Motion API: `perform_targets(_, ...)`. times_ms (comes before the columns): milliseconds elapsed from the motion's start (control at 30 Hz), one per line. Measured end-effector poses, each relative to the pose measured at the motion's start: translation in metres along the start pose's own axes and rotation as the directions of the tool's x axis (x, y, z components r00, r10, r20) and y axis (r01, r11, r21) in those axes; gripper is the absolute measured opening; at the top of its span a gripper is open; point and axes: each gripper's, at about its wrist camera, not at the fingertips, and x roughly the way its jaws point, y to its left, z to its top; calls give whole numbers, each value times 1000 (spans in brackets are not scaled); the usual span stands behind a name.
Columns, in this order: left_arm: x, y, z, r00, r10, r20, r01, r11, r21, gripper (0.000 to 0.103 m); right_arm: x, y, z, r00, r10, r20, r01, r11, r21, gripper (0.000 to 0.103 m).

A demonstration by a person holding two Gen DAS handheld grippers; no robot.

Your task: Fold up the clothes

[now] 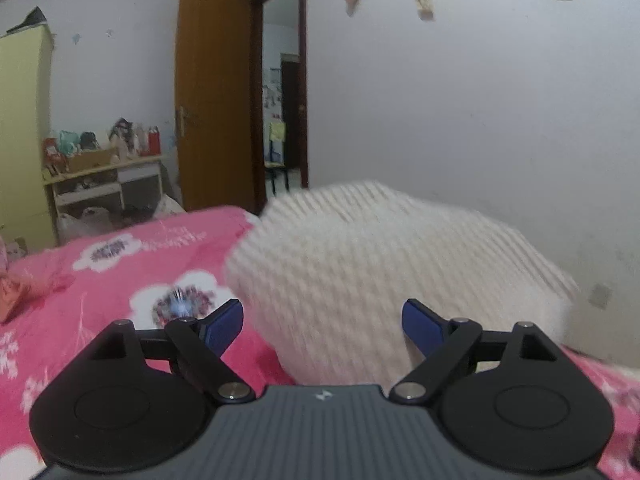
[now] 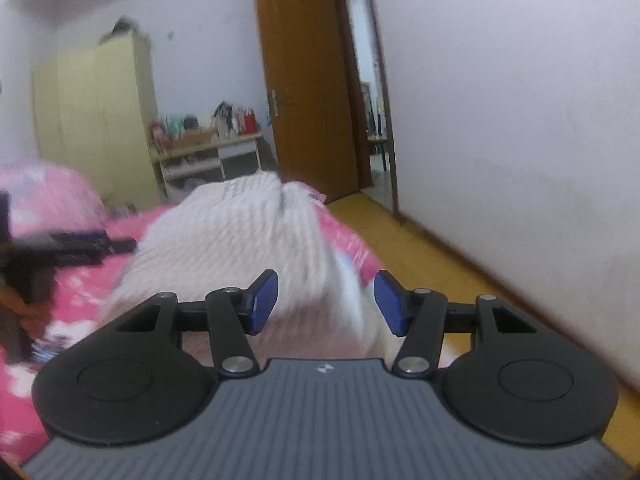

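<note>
A white ribbed knit garment (image 1: 380,264) lies in a heap on the pink flowered bed sheet (image 1: 120,280), blurred by motion. My left gripper (image 1: 322,326) is open wide just in front of the heap, and its blue pads (image 1: 226,326) touch no cloth. In the right wrist view the same garment (image 2: 240,236) stretches away from my right gripper (image 2: 326,303). That gripper's jaws stand about half apart with cloth showing in the gap, and its pads (image 2: 265,302) do not press on it. The left gripper (image 2: 60,252) appears there as a dark blur at the left.
The bed (image 2: 80,292) ends at a yellow wooden floor (image 2: 420,248) on the right, beside a white wall (image 2: 520,140). Beyond the bed are an open brown door (image 1: 214,92), a yellow wardrobe (image 2: 100,120) and a cluttered desk (image 1: 104,176).
</note>
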Motion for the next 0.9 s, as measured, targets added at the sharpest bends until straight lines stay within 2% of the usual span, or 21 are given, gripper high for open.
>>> perform_targets(100, -33, -14, -17, 1000, -11, 2, 11, 1000, 7, 88, -35, 2, -55, 997, 66, -27, -62, 988, 144, 54)
perform_targets(133, -47, -17, -23, 999, -32, -10, 31, 999, -15, 88, -48, 10, -72, 996, 85, -35, -78, 984, 159, 54)
perform_targets(233, -96, -23, -47, 994, -89, -67, 85, 995, -60, 93, -86, 43, -118, 997, 69, -37, -62, 987, 146, 57)
perform_targets(367, -165, -27, -85, 991, -96, -96, 85, 989, -118, 99, -115, 82, -152, 996, 51, -79, -37, 986, 165, 76)
perform_targets(533, -241, -22, -121, 994, -72, -87, 51, 973, -227, 103, -144, 120, -163, 989, -2, -148, 19, 994, 110, 88)
perform_targets(633, -271, -16, -130, 993, -72, -97, 42, 960, -276, 103, -162, 145, -163, 988, -28, -155, 40, 996, 75, 100)
perform_targets(900, -331, -12, -137, 994, 33, -103, -55, 974, -218, 103, -204, 210, -166, 985, -120, -123, 118, 993, -29, 102)
